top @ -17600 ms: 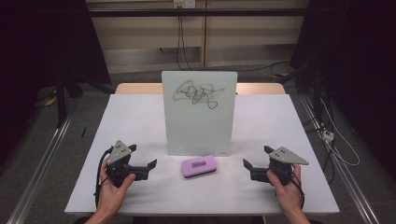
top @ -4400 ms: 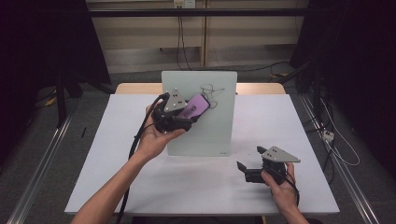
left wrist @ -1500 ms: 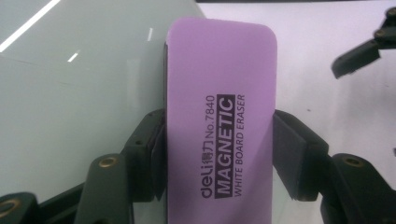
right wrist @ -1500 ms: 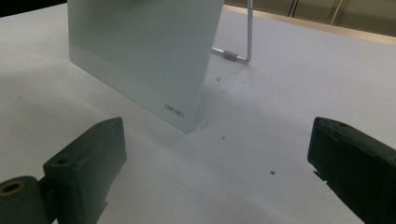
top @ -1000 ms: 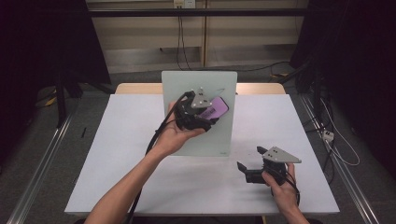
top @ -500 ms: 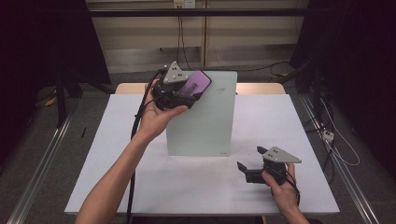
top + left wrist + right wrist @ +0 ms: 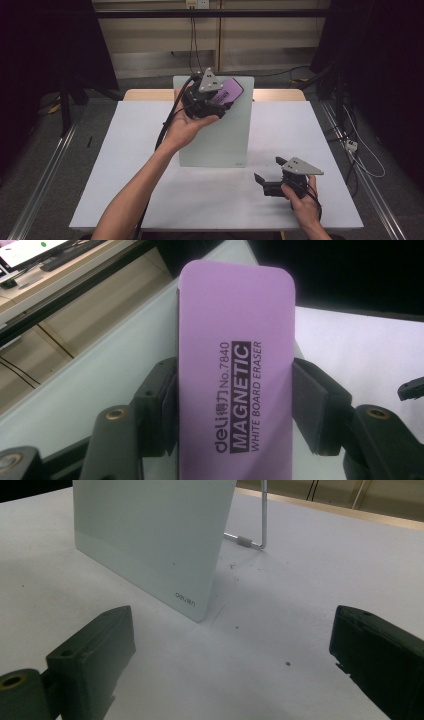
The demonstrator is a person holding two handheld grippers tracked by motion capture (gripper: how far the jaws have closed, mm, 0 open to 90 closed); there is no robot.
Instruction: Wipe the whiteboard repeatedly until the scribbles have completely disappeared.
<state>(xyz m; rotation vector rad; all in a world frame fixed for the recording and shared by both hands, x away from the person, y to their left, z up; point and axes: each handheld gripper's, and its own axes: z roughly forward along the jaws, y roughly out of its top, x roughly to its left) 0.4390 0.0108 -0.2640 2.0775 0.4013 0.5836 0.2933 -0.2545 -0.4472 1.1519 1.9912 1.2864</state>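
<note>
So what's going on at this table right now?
A person is wiping a small upright whiteboard on a white table. The left gripper is clamped on a purple eraser, held up at the board's top edge. The board's face looks clean, with no marks showing. The right gripper rests on the table near the board's lower right corner, jaws open and holding nothing.
</note>
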